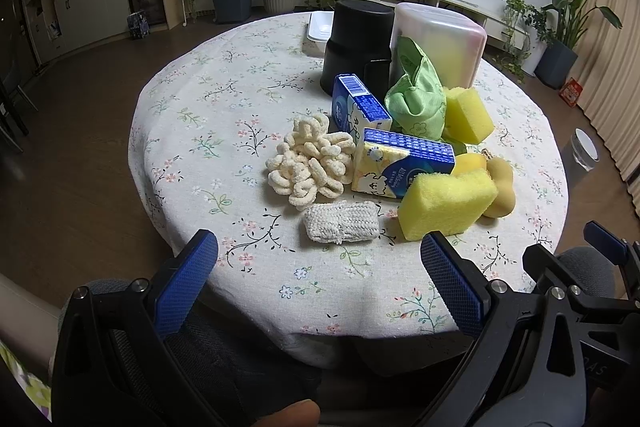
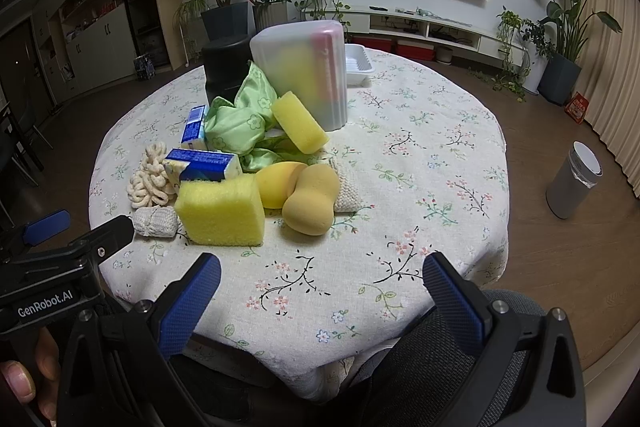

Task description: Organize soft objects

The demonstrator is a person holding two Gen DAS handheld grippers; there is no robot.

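Nothing looks sorted yet. The left gripper (image 1: 319, 281) and right gripper (image 2: 321, 301) are hovering at the table's (image 1: 208, 107) near edge, fingers spread wide and gripping nothing. Sponges (image 2: 221, 209), tissue packs (image 1: 404, 167) and green cloth (image 1: 416, 107) are lying heaped mid-table, waiting.

**Both tools held wide and empty, side by side**

The left tool (image 1: 320, 259) is held with its blue-padded fingers (image 1: 188, 279) spread wide, nothing between them. The right tool (image 2: 322, 279) is level beside it, its fingers (image 2: 454, 301) equally parted and bare. Each tool shows at the edge of the other's view. A fingertip (image 1: 294, 413) grips the left handle from below; a hand (image 2: 28, 377) curls around it in the right wrist view.
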